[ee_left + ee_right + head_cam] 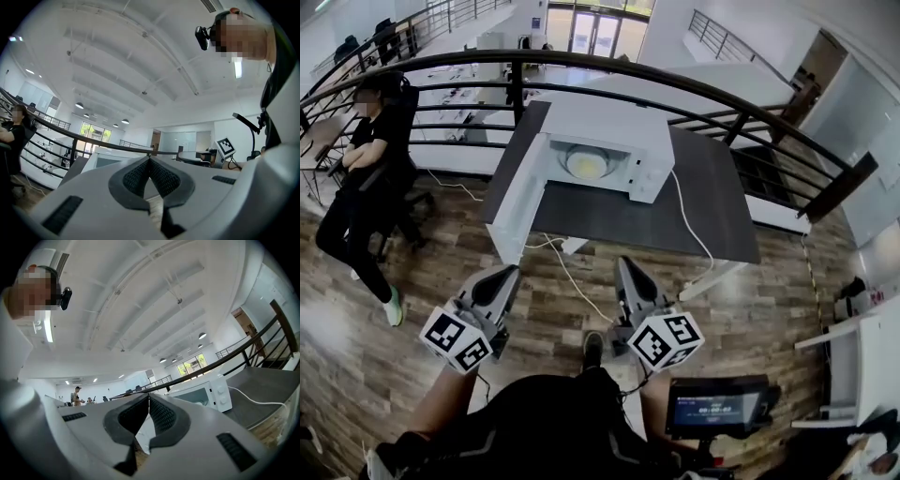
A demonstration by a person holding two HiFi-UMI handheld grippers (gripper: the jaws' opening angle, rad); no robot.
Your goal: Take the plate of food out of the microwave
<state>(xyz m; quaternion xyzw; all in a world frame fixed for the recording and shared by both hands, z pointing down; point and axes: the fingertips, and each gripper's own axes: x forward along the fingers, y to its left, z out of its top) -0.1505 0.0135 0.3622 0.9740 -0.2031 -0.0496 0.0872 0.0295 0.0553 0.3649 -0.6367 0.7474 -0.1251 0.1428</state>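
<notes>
Both hand-held grippers are held level above the wooden floor [384,375], short of the desk [712,206]. The left hand-held gripper [506,274] is recorded with its jaws together at the tips and nothing between them. The right hand-held gripper [626,266] is likewise closed and empty.

A white microwave [609,127] is seated on the desk, ahead of both grippers and well apart from them. Its door [517,211] is swung open toward the left gripper's side, with its free edge just ahead of that gripper's tips. The plate of food [587,164] is seen inside the lit cavity, ahead and between the lines of the two grippers, touched by neither.

A white power cable [689,220] is trailed across the desk, ahead and to the right of the right gripper. A seated person [366,178] is noted far left of the left gripper.
</notes>
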